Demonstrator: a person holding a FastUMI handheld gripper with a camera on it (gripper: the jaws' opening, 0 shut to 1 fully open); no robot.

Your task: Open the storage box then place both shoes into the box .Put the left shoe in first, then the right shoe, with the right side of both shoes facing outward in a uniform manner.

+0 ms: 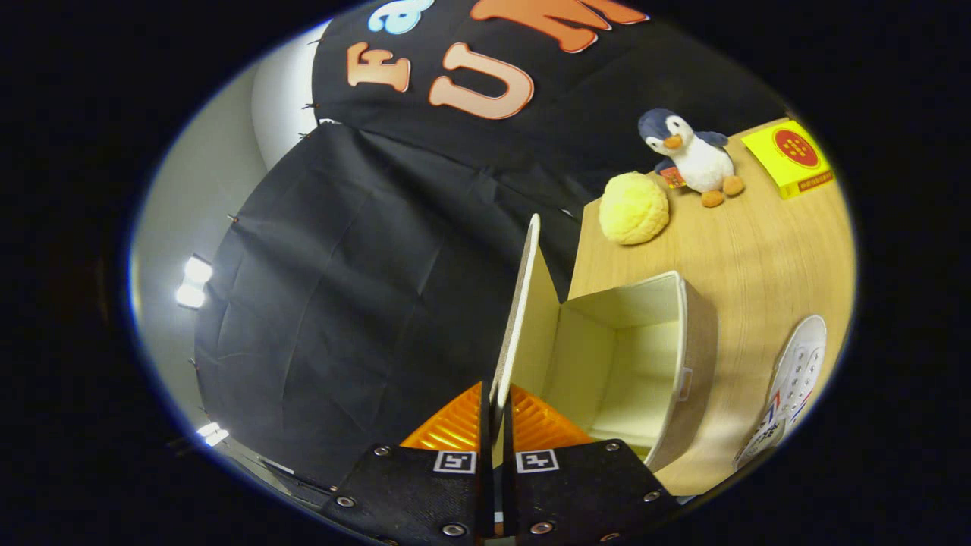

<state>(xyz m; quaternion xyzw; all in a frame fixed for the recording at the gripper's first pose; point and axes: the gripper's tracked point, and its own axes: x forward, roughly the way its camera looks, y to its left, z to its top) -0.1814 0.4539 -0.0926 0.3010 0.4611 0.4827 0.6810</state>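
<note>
Gripper view, storage box (645,356) open with nothing visible inside, gripper (494,413) jaws narrow, pinching its raised lid (523,303), white shoe (793,387) partly cut off.

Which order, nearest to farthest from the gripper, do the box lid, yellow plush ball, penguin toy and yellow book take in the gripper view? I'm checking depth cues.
1. Box lid: clamped between the gripper's fingers.
2. Yellow plush ball: on the table, beyond the open storage box.
3. Penguin toy: just behind the ball.
4. Yellow book: beside the penguin, slightly farther; nearly too close to call.
</note>
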